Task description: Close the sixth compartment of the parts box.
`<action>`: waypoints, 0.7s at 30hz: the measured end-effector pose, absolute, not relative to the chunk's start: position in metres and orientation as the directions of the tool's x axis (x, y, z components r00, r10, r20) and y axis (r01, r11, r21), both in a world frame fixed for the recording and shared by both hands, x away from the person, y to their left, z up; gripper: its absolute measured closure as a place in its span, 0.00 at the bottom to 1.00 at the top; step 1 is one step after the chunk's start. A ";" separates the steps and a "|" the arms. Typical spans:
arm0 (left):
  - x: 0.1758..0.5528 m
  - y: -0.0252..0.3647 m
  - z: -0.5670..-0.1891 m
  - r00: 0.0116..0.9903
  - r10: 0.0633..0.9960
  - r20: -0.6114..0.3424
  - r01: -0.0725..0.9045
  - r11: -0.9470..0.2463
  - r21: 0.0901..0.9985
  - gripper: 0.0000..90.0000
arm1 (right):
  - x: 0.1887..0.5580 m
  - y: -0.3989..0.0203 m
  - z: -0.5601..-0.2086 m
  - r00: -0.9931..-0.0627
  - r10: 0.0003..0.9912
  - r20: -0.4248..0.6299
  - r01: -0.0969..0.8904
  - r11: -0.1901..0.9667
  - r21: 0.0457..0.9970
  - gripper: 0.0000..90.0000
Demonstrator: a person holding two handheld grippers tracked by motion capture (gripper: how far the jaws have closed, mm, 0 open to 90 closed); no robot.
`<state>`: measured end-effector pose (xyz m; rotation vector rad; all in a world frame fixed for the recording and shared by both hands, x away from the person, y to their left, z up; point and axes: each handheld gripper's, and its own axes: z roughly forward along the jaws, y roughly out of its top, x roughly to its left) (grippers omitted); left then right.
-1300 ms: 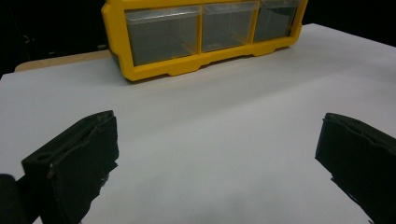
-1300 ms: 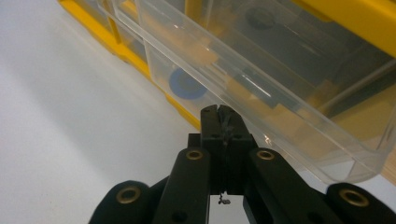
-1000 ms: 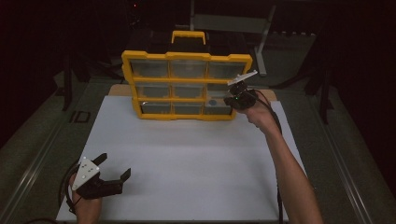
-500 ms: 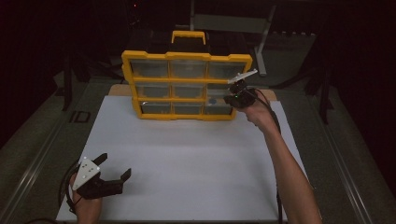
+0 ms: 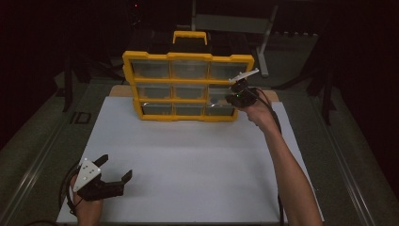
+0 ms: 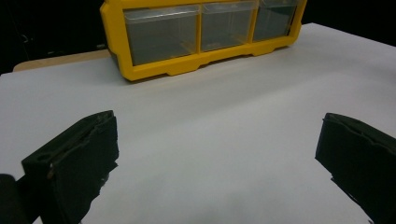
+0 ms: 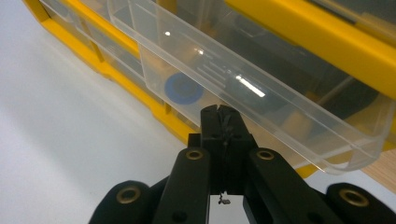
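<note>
At far right, clear drawer [image 7: 243, 88] is pinched by pressed-together right tongs [image 7: 223, 116]; overpulled, it could drop out. Left tongs [image 5: 115, 173] are held spread.

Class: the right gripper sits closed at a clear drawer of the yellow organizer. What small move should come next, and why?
Probably a short straight pull toward the person. The right gripper is shut at the front lip of the clear drawer, which already juts from the yellow organizer; a blue disc lies inside. The left gripper waits open.
</note>
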<state>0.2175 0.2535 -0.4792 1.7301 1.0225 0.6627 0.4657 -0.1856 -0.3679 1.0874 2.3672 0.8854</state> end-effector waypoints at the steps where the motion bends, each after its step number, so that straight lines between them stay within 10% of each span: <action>1: 0.218 0.254 -0.479 0.496 0.868 -0.025 0.331 -0.162 0.929 0.00 | 0.466 -0.186 -0.368 -0.622 0.779 -0.083 0.533 0.498 0.684 1.00; 21: 0.217 0.254 -0.479 0.496 0.868 -0.022 0.331 -0.165 0.929 0.00 | 0.471 -0.189 -0.370 -0.593 0.801 -0.079 0.545 0.472 0.693 1.00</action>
